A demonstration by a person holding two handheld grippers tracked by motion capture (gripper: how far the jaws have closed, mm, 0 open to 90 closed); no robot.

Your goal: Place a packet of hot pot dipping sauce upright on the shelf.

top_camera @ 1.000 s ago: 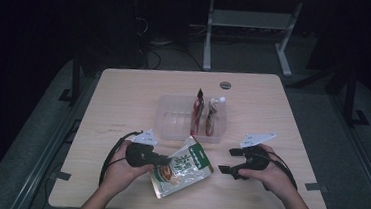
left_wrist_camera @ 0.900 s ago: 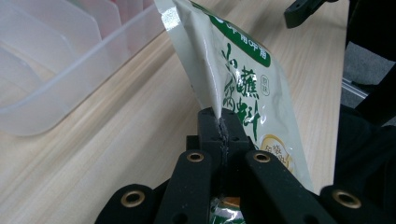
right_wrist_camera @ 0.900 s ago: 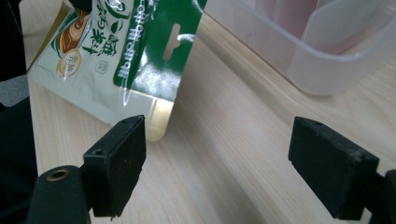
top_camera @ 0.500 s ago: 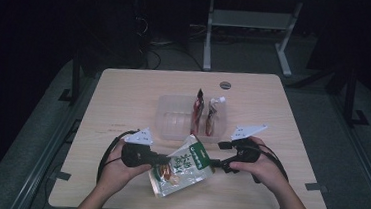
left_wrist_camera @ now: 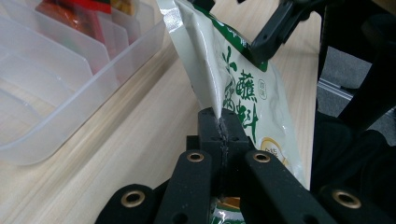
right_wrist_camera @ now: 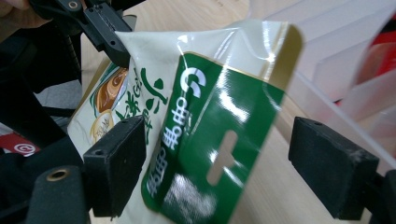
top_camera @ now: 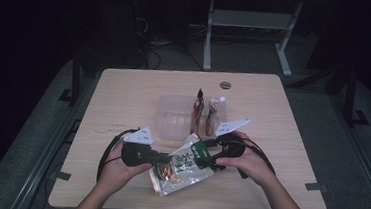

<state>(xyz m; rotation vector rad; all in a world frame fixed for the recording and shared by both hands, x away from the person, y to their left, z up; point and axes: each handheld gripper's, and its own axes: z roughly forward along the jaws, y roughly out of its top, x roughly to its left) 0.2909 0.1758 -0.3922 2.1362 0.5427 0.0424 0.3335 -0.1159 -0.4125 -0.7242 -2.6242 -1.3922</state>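
Green-and-white snack pouch (top_camera: 181, 165) is pinched in the left gripper (top_camera: 161, 159); right gripper (right_wrist_camera: 224, 172) has moved in, jaws wide around its header, ready to close for transfer toward the plastic tray (top_camera: 172, 118).

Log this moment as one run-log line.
left gripper: shut on snack pouch edge | right gripper: open, jaws either side of pouch's green top | pouch: tilted up beside clear divided tray | table: wooden
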